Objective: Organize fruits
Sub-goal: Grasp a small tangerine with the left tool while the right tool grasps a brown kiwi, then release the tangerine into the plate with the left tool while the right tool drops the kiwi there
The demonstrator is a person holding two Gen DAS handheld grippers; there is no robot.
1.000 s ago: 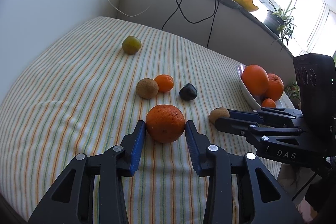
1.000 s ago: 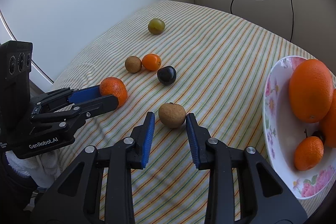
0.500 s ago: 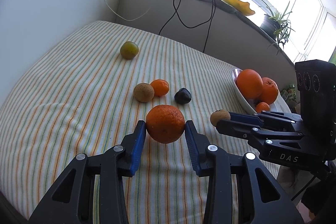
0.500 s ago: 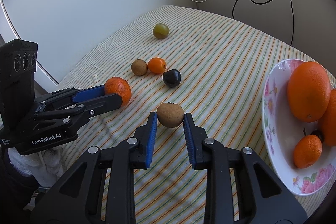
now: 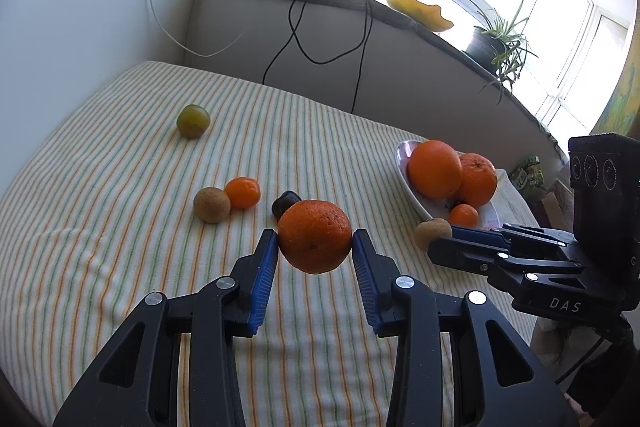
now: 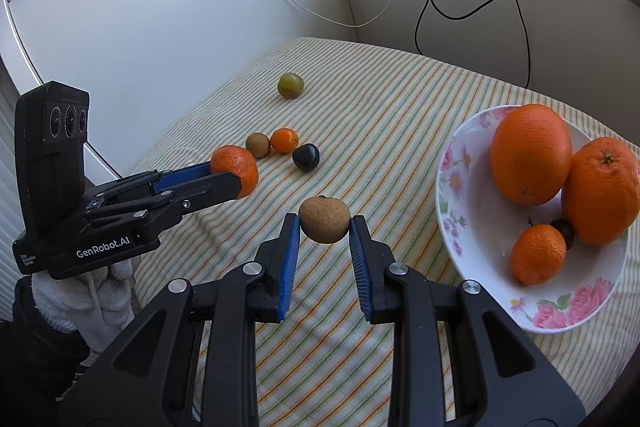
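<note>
1. While both loads hang clear of the striped cloth [image 6: 400,99], worth checking the grips first: left gripper [image 5: 315,247] clamped on an orange [image 5: 315,235], pads pressing at 3 and 9 o'clock; right gripper [image 6: 324,227] clamped on a small brown fruit [image 6: 324,219] the same way.
2. Pinched only at the pad tips, so either round fruit could roll out, especially the brown one, being small.
3. From the right gripper, flowered bowl [image 6: 452,163] at 2 o'clock, near, already holding two big oranges [image 6: 530,155], a little one and something dark.
4. Crowded bowl: a careless drop may knock fruit over the rim.
5. Grippers close side by side; could clash if both head for the bowl together.
6. Left on the cloth at 11 o'clock: another brown fruit [image 6: 257,145] touching a small orange [image 6: 284,140], a dark plum [image 6: 305,157] beside them, a green fruit [image 6: 290,85] well apart.
</note>
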